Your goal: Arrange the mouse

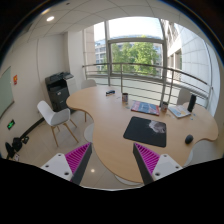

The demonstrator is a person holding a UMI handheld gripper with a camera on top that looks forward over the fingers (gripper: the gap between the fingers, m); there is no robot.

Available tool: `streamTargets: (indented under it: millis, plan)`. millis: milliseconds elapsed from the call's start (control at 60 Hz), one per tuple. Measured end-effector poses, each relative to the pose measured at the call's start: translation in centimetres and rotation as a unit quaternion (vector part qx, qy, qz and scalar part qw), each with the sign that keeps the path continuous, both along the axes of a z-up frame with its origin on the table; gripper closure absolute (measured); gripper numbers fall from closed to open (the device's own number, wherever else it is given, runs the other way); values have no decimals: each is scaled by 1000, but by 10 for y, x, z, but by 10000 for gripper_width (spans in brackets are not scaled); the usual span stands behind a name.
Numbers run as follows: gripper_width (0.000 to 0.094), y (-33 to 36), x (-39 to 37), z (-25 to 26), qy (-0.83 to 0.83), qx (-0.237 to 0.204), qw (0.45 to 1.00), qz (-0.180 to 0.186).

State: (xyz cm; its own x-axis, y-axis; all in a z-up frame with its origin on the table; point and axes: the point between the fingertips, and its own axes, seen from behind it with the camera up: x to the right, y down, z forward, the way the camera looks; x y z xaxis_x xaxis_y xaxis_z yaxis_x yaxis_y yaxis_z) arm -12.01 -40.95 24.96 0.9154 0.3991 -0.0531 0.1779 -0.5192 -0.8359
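Observation:
A small dark mouse [189, 139] lies on the wooden table [105, 125], to the right of a black mouse mat [145, 130] and apart from it. My gripper [113, 160] is held high, well back from the table's near edge, with its magenta pads [78, 158] wide apart and nothing between them. Mat and mouse are far beyond the fingers, to the right of them.
A white chair [55, 116] stands left of the table, a black printer stand [59, 90] behind it. A dark cup [125, 98], a coloured book [143, 107], a tall dark object [191, 101] and papers [179, 112] are on the table's far side. Windows with a railing lie beyond.

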Motion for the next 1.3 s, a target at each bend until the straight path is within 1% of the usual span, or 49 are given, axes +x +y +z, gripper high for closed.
streamTargets:
  millis: [133,217,383,450,550,700,767,967,1050,1167,1233,1300]
  plan:
    - [91,0,34,-27,-15,-32,999,-34]
    - [92,12,93,-71,-24,-53,997,-58]
    - [88,54,210,-142,-44,-85,988,-123]
    - [89,83,259,-162,-53,-81,984,-147]
    - [88,138,325,-186,-64,-61,980,-179]
    - [90,221,400,-214,-64,-34,975,-209]
    - [91,251,425,-230,-60,-39,972,-223]
    - [92,317,463,-264,-31,-62,966,-250]
    - [97,345,474,-260,-24,-55,965,-257]
    - [110,368,462,-262,-6,-58,965,-256]
    - [165,375,463,-263,-19,-53,966,-254]
    - [306,381,465,-263,-47,-42,966,-251]
